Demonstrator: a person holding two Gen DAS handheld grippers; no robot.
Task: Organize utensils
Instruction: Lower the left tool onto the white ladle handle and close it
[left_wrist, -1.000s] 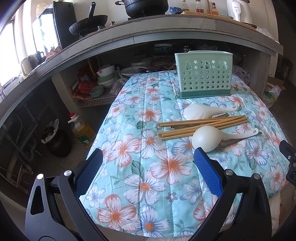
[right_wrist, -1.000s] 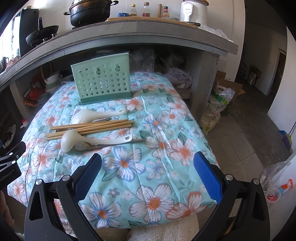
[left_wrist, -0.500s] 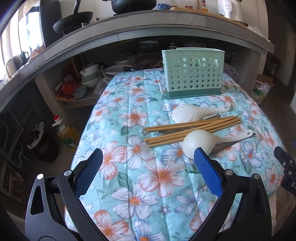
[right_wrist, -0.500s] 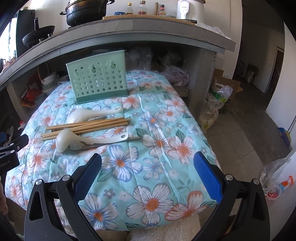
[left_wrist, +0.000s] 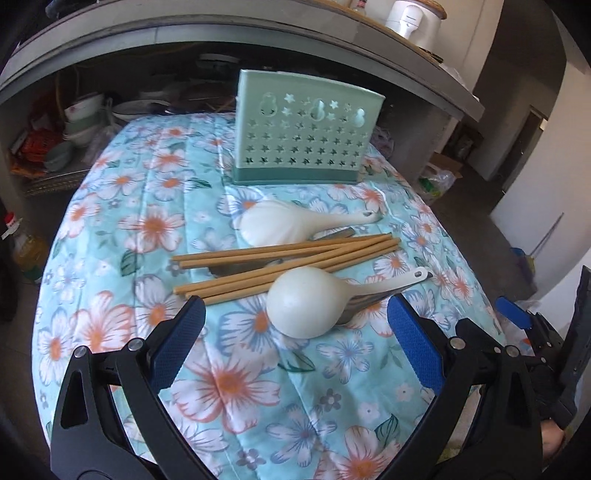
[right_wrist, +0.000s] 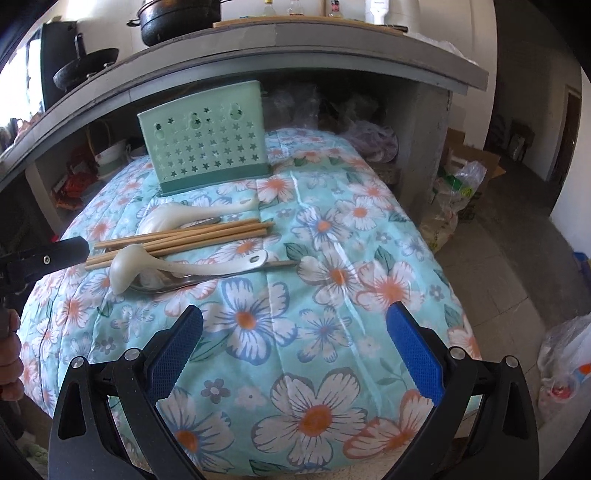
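A mint green utensil holder (left_wrist: 308, 127) with star holes stands at the back of the floral cloth; it also shows in the right wrist view (right_wrist: 205, 138). In front of it lie a white ladle (left_wrist: 280, 223), several wooden chopsticks (left_wrist: 288, 260), a nearer white ladle (left_wrist: 306, 301) (right_wrist: 129, 267) and a metal spoon (right_wrist: 207, 278) partly under it. My left gripper (left_wrist: 295, 341) is open and empty, just in front of the nearer ladle. My right gripper (right_wrist: 295, 349) is open and empty over the cloth, nearer than the utensils.
The table has a floral quilted cloth (right_wrist: 325, 332) and drops off at its edges. A grey counter (right_wrist: 295, 48) overhangs the back. Bowls and clutter (left_wrist: 77, 122) sit on a shelf at back left. Plastic bags (right_wrist: 458, 192) and tiled floor lie to the right.
Both grippers have moved forward toward the utensils. The left gripper has swung right, bringing the nearer ladle between its fingers' line. Nothing on the cloth has moved.
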